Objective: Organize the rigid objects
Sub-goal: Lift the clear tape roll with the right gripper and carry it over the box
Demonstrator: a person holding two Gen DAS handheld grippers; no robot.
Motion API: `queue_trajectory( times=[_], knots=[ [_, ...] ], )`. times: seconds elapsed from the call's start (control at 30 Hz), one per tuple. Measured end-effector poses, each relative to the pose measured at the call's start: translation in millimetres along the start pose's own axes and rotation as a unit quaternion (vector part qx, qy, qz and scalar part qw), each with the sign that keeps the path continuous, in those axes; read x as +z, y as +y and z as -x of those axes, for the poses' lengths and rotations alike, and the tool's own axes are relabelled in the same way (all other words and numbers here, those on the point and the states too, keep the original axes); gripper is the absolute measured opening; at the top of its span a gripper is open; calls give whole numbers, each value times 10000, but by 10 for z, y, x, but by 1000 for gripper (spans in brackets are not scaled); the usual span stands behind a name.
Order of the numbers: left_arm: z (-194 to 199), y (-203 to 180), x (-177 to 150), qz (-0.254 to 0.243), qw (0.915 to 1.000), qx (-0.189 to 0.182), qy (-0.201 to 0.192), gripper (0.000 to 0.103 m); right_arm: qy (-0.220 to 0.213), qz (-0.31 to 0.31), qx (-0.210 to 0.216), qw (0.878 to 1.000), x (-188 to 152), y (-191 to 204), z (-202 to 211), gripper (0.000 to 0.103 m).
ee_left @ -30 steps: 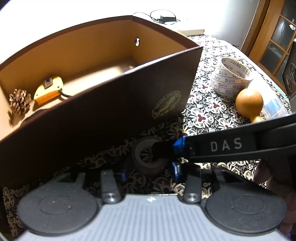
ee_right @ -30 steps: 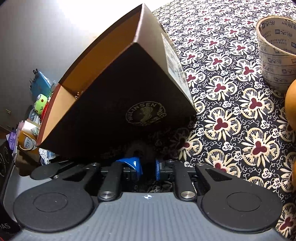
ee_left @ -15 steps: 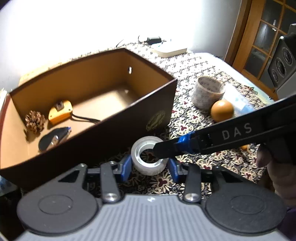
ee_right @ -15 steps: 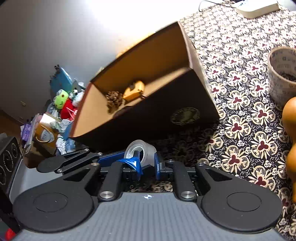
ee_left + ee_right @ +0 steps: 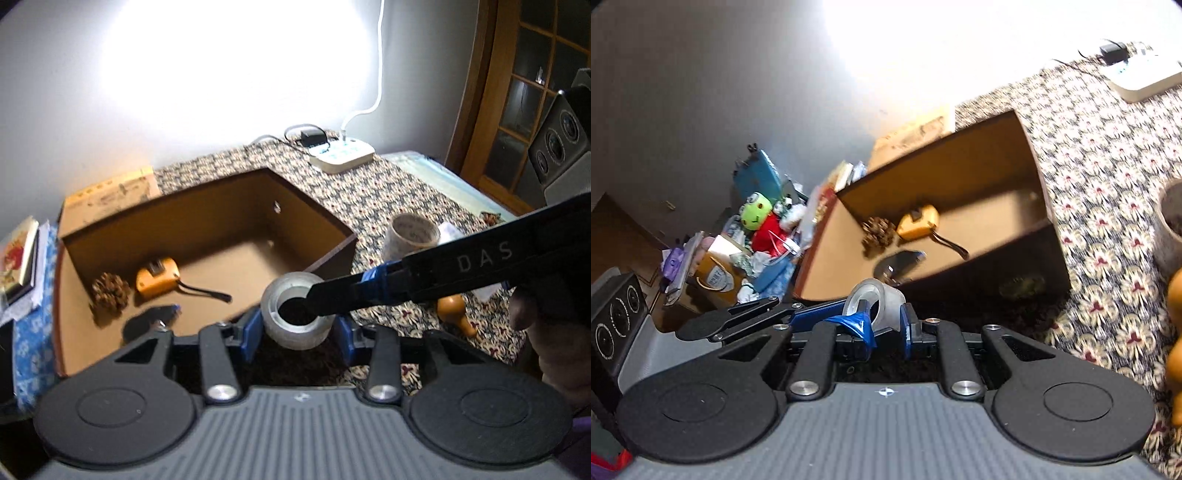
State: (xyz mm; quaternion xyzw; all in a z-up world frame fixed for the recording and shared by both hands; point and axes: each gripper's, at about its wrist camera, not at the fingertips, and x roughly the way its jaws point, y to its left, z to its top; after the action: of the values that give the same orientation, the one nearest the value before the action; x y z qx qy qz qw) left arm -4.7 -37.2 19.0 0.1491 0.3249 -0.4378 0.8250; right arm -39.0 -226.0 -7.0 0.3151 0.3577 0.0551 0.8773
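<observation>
I held a roll of clear tape [image 5: 297,320] up above the near wall of an open brown box [image 5: 314,216], which stood on a worktop [image 5: 388,192] covered in a black, cream and red flowered cloth. My right claw [image 5: 886,326] was narrowed onto the roll's wall, one finger reaching into the hole and the other pressing the outside, so the roll was pinched between them. My left claw [image 5: 297,332] sat around the same roll with a blue pad on each side; the pads looked close to the roll, but I could not tell whether they were touching it. Seen from the left wrist, the right claw's long black finger, lettered DAS, came in from the right and ended inside the roll's hole. Inside the box lay a pine cone [image 5: 110,291], an orange tape measure [image 5: 158,277] with a dark strap, and a dark, blurred object [image 5: 147,325] near the front. Beyond the box on the cloth stood a wide roll of printed tape [image 5: 413,236], a wooden gourd [image 5: 453,309] and a white power strip [image 5: 341,154].
</observation>
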Motion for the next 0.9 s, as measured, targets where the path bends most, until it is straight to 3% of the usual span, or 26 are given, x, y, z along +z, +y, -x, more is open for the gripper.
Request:
queue_trajectory(
  times=[0.37, 0.57, 0.9],
  knots=[
    [-172, 489, 494, 4, 9996, 174, -210, 41, -222, 403, 113, 9989, 580, 156, -334, 0],
    [-650, 811, 556, 241, 9991, 113, 315, 41, 233, 238, -154, 9993, 811, 1, -775, 0],
    [-1263, 1121, 399, 544, 9910, 101, 1218, 41, 1152, -65, -519, 9920, 841, -248, -1389, 0]
  ],
)
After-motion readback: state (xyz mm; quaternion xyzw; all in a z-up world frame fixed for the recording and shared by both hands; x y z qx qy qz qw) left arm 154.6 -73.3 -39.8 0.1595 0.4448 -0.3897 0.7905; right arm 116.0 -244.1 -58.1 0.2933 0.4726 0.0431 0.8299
